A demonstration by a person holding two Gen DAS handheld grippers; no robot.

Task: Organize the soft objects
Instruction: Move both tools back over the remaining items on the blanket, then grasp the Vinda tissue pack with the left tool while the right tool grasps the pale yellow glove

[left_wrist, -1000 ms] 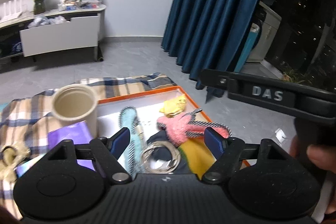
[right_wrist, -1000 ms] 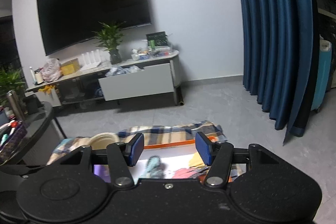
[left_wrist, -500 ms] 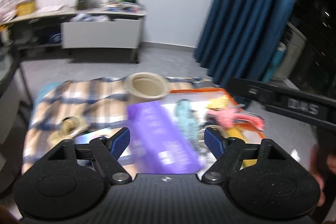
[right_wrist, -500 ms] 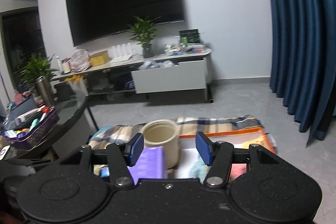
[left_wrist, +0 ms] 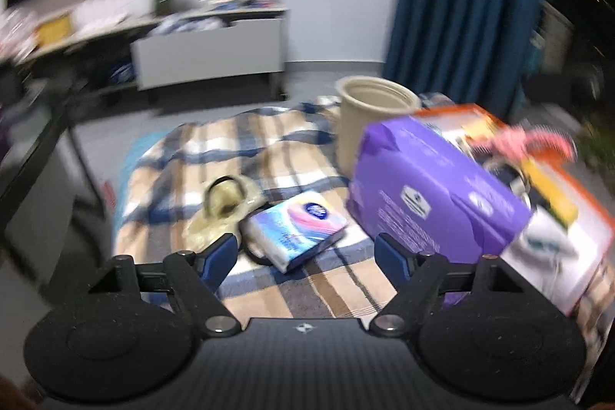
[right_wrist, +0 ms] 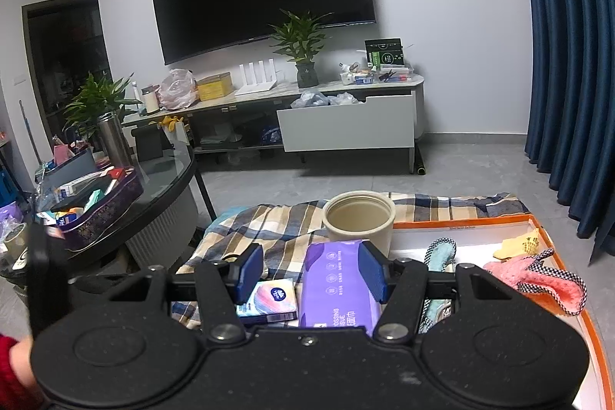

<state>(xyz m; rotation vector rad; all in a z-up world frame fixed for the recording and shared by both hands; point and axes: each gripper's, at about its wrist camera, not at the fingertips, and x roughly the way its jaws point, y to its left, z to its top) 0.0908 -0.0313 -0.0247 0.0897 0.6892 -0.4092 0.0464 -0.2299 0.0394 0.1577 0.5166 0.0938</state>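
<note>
My left gripper [left_wrist: 305, 254] is open and empty above a plaid cloth [left_wrist: 230, 148]. A small pastel tissue pack [left_wrist: 298, 229] lies just ahead of it, a crumpled yellowish bag [left_wrist: 221, 206] to its left, a purple tissue pack [left_wrist: 434, 195] to its right. My right gripper [right_wrist: 309, 273] is open and empty above the purple pack [right_wrist: 334, 289] and the small pack [right_wrist: 269, 300]. An orange-rimmed white tray [right_wrist: 480, 223] on the right holds a pink glove [right_wrist: 534, 275], a yellow cloth [right_wrist: 521, 246] and a teal sock [right_wrist: 440, 254].
A beige cup [right_wrist: 359, 218] stands on the cloth behind the purple pack. A round glass table [right_wrist: 153, 195] with clutter stands to the left. A TV stand [right_wrist: 346, 118] is at the far wall, a blue curtain [right_wrist: 569, 64] to the right.
My left gripper has swung left from the tray to the plaid cloth and small tissue pack. My right view has tipped down, showing the cup and packs. Both stay open.
</note>
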